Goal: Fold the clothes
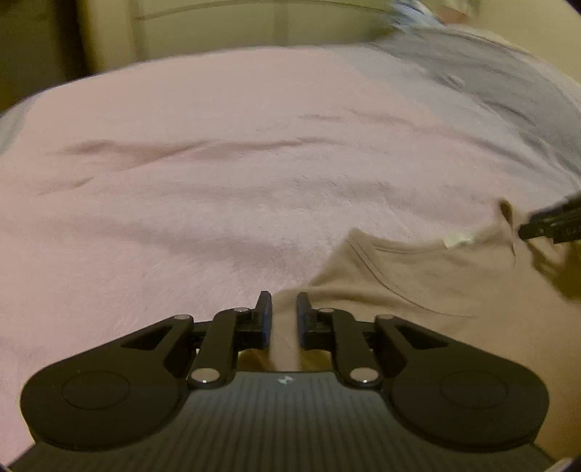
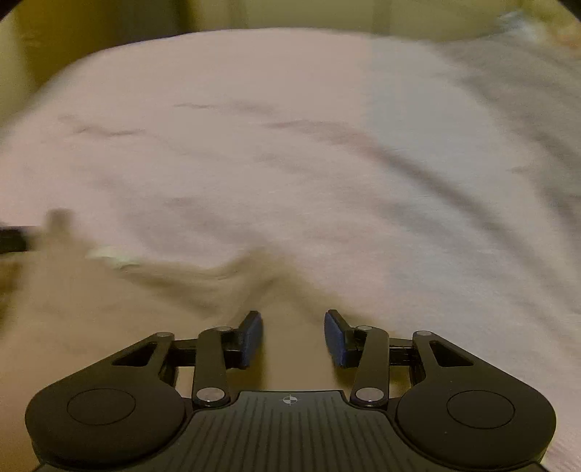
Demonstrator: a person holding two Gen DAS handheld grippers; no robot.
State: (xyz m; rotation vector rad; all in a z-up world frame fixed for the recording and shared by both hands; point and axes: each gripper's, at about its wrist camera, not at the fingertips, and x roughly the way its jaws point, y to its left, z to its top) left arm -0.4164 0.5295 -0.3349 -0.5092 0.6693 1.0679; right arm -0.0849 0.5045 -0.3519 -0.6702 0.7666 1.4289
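A tan T-shirt [image 1: 428,283] lies on a pink blanket [image 1: 218,174], collar and white label [image 1: 459,240] toward the far side. My left gripper [image 1: 284,312] sits low over the shirt's left shoulder edge, jaws a little apart with a fold of tan cloth between them; whether they grip it is unclear. My right gripper [image 2: 293,336] is open over the shirt's [image 2: 109,308] other shoulder edge, cloth between the pads but not pinched. The right gripper's tip also shows in the left wrist view [image 1: 552,225], beside the collar. The right wrist view is blurred.
The pink blanket [image 2: 290,145] covers the bed ahead of both grippers. A grey garment [image 1: 490,80] lies at the far right, with something blue and white [image 1: 414,14] behind it. A cream wall or headboard [image 1: 254,25] stands beyond the bed.
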